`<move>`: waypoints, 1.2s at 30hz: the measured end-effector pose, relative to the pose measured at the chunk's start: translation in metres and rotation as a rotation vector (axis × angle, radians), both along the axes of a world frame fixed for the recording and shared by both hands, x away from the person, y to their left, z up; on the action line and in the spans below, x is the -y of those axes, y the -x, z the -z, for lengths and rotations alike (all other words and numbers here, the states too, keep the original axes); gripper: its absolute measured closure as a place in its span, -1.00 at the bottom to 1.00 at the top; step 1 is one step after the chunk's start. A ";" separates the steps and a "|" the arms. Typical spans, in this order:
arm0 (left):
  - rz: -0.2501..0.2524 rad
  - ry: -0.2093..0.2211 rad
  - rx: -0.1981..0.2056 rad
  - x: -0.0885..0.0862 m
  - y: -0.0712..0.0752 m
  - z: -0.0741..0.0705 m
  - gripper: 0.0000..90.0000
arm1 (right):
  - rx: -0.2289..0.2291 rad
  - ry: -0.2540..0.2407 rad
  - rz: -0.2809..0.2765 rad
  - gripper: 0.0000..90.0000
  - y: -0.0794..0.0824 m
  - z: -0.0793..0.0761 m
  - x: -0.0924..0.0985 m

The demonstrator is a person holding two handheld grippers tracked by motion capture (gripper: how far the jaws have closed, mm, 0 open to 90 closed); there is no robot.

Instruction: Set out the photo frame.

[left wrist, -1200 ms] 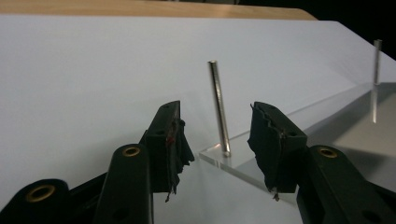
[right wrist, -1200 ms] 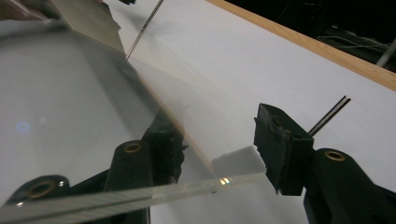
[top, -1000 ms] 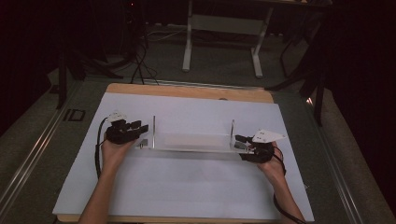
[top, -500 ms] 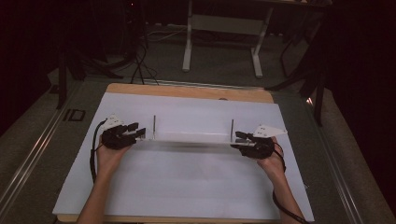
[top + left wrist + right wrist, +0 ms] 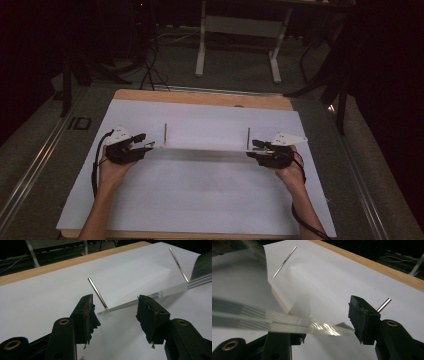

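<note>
A white sheet covers the wooden surface [image 5: 200, 97]. The long clear plastic strip with two thin metal pins [image 5: 205, 148] lies across its middle. The left claw [image 5: 116, 315] and right claw [image 5: 325, 326] both gape open around the strip's ends, ready to lift it level.

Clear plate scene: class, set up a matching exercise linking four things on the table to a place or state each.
Things:
1. clear plate
2. left gripper
3. left pin
4. white sheet

Places or states:
A. stands upright near the plate's left end
B. covers most of the tabletop
C. open, at the plate's left end
D. lies between the two grippers

Pairs: 1-D, 2-C, 3-A, 4-B
</note>
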State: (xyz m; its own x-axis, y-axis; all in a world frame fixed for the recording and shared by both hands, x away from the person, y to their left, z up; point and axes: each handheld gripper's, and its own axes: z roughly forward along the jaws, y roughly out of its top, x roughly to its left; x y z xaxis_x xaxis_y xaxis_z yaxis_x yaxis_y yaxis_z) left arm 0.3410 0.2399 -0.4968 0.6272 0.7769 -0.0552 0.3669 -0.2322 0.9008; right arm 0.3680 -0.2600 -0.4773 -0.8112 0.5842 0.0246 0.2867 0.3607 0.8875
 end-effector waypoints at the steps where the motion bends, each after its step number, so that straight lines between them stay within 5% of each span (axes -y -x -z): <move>1: 0.000 0.000 0.000 0.000 0.000 0.000 0.02 | -0.001 -0.001 0.001 0.10 0.000 0.000 0.000; 15: 0.082 -0.048 0.021 0.012 0.004 -0.003 -0.13 | -0.014 -0.013 0.010 0.08 -0.004 -0.002 0.000; 23: 0.111 0.037 0.032 0.022 0.000 -0.009 -0.30 | -0.017 -0.017 0.017 0.08 -0.006 -0.004 0.000; 36: 0.134 0.078 0.061 0.042 -0.007 -0.014 -0.37 | -0.019 -0.030 0.037 0.07 -0.009 -0.006 -0.001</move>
